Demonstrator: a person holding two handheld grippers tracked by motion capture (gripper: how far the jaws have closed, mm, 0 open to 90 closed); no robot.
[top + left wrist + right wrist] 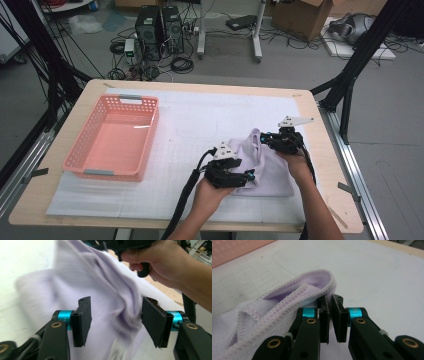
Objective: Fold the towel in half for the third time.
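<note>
We saw a pink plastic basket standing on the left part of a white mat that covered most of the light wooden table. Beyond the table's far edge, two black computer towers stood side by side on the grey floor among loose cables, with a cardboard box farther right. Black frame struts rose at both sides of the table.

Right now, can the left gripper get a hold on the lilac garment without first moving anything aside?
Probably yes. The left gripper has its jaws open with the lilac garment already lying between them, and nothing sits in the way; closing should catch the fabric.
</note>
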